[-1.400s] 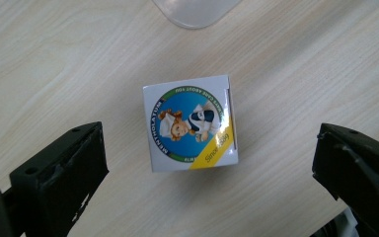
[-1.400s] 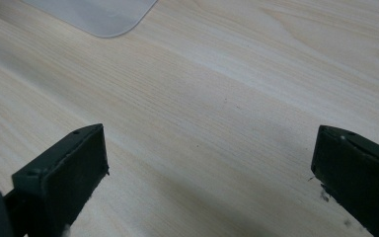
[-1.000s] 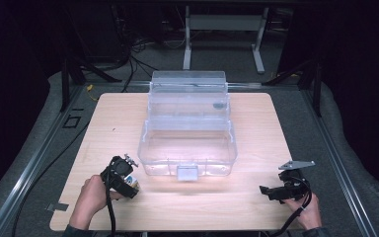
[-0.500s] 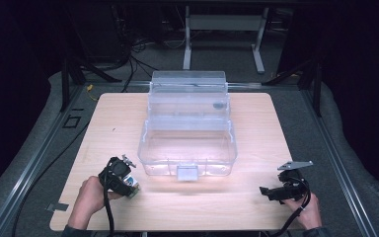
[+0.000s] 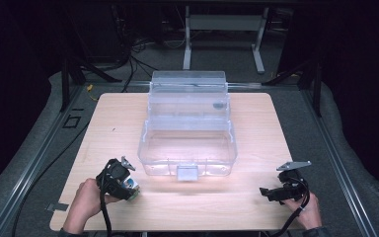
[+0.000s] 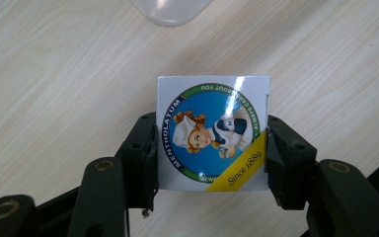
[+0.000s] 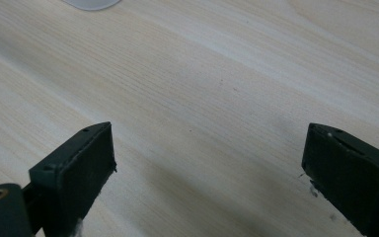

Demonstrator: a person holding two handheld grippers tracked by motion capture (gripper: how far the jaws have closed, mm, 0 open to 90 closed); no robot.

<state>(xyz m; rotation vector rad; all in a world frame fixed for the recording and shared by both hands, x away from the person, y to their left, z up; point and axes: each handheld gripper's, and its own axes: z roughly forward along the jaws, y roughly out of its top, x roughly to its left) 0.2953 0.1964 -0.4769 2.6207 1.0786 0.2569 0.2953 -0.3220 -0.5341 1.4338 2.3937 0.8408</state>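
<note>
- The left gripper (image 6: 212, 148) is seen at about 7 o'clock on the counter (image 5: 256, 123), held in the person's left hand (image 5: 86, 205).
- Its fingers (image 6: 140, 158) have just been closing and are now clamped on a small white box (image 6: 213, 133), one pad against each side.
- The box is printed with a round blue label reading "Mentholatum" and a yellow band reading "Since 1889".
- In the high view the box (image 5: 130, 186) sits just beside the near left corner of a clear plastic bin (image 5: 187, 143), at about 7 o'clock from it.
- The right gripper (image 7: 207, 168) is held low over the counter at about 5 o'clock, well apart from the bin.
- Its fingers (image 7: 79, 168) are spread wide apart, with bare wood between them.
</note>
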